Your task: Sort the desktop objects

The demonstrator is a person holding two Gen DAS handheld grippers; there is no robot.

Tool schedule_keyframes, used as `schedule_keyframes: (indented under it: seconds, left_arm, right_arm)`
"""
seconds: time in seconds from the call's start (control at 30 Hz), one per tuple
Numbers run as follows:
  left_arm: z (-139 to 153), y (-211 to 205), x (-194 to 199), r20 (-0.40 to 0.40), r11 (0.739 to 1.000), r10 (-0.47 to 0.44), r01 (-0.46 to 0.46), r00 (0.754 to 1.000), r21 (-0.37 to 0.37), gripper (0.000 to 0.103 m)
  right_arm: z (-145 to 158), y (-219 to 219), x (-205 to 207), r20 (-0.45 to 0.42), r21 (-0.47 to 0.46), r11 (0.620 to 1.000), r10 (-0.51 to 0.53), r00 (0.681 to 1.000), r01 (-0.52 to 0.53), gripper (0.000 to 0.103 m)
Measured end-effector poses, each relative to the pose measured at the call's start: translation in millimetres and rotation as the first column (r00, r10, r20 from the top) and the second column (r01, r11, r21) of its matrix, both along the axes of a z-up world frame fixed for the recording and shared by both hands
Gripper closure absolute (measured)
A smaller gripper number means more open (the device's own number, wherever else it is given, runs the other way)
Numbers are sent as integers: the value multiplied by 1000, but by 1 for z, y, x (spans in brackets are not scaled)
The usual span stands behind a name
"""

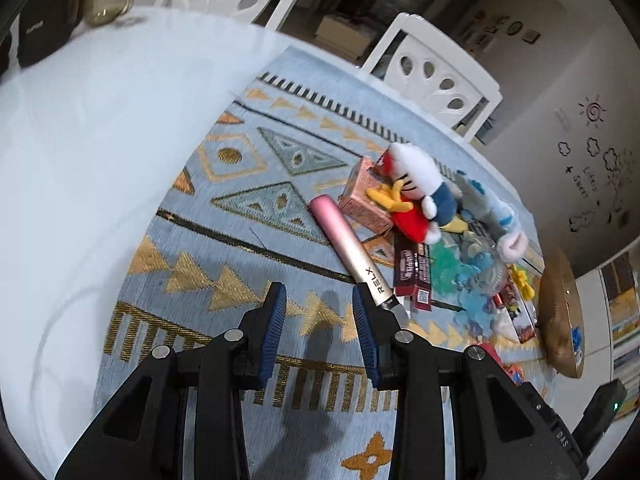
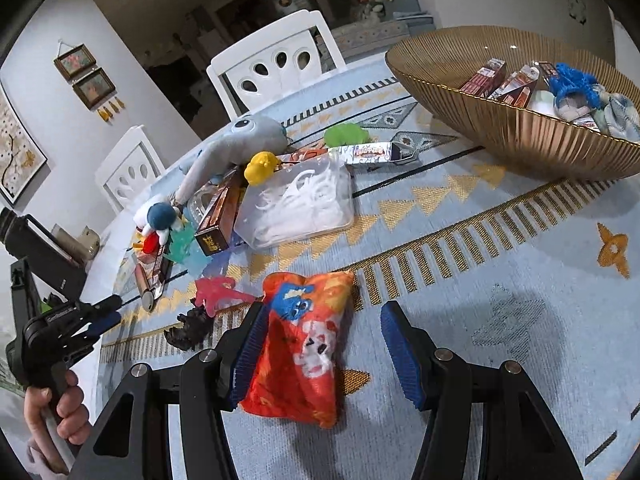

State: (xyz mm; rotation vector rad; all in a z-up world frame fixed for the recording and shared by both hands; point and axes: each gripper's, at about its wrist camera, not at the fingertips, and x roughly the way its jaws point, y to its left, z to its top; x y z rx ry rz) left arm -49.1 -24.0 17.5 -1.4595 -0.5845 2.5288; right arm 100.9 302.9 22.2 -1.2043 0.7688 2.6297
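Observation:
My left gripper point(image 1: 319, 292) is open over the patterned blue mat point(image 1: 240, 208), nothing between its blue pads. A pink and gold stick marked RELX point(image 1: 352, 248) lies just past its right finger, outside the jaws. My right gripper point(image 2: 326, 307) is open around an orange snack bag point(image 2: 304, 344) lying flat on the mat point(image 2: 500, 280). The bag is against the left pad point(image 2: 250, 344) and apart from the right pad point(image 2: 400, 352). In the right wrist view a hand point(image 2: 60, 408) holds the left gripper point(image 2: 112, 311) at the far left.
A ribbed gold bowl point(image 2: 520, 136) with boxes and toys stands at the back right. A pile sits mid-mat: grey plush point(image 2: 240, 136), clear box point(image 2: 304, 204), brown boxes point(image 2: 218, 216), duck plush point(image 1: 416, 188), pink box point(image 1: 364, 196). White chairs point(image 1: 436, 76) stand behind the table.

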Motion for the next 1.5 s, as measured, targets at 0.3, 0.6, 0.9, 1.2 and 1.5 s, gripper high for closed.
schedule_keyframes:
  seconds: [0.3,0.6,0.9,1.2,1.5]
  left_arm:
    - [3,25,-25,5,999,30,-29,1000,-39,72]
    - [-6,46,-36,-5,994,65,-65,998,-87,72]
    - [-8,65,-31,-104,969,43,-67,994,-237,72]
    - [-9,71,-30,-141,951,-39,-6,989,-309,81]
    - [-8,41,-18,-31,982,-154,149,988,-113,87]
  right_arm:
    - [-1,4,3,-9,-42,999,11,1000,-11,46]
    - [-1,7,5,-14,-81,997,16,1000,-17,46]
    - [0,6,5,-13,-81,997,18,1000,-19,46]
    - [0,4,5,-11,-75,997,24,1000,-25,46]
    - [0,2,5,-13,-81,996,24,1000,-25,46]
